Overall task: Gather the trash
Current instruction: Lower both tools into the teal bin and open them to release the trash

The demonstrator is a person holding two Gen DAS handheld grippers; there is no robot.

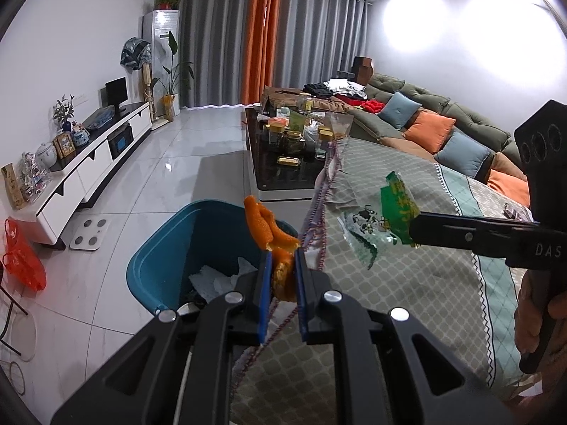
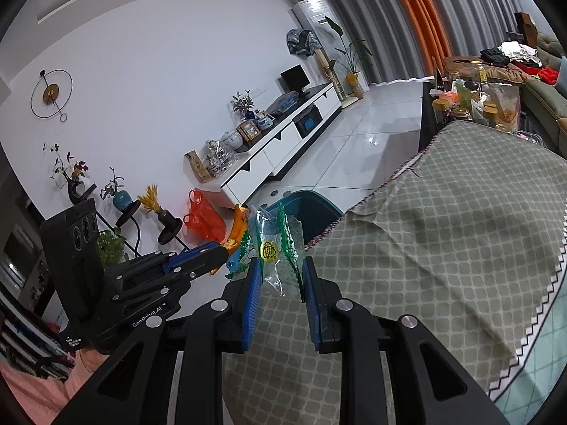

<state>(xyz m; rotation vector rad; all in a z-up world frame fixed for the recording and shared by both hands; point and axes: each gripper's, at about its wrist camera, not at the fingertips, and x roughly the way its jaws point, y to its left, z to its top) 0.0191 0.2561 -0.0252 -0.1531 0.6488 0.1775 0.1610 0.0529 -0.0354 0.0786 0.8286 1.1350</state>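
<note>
My left fingers [image 1: 283, 265] pinch orange peel [image 1: 265, 223] over the bin [image 1: 159, 248], hiding its rim; my right fingers [image 2: 280, 276] pinch a crumpled wrapper [image 2: 273, 248], print unreadable.

Both fisheye views are sharp and evenly bright, though a blown-out white glare washes the wall [image 1: 443, 28] above the sofa [image 1: 425, 109], the glossy floor tiles [image 1: 198, 148] mirror the light, and straight lines bow toward the dark rounded corners.
</note>
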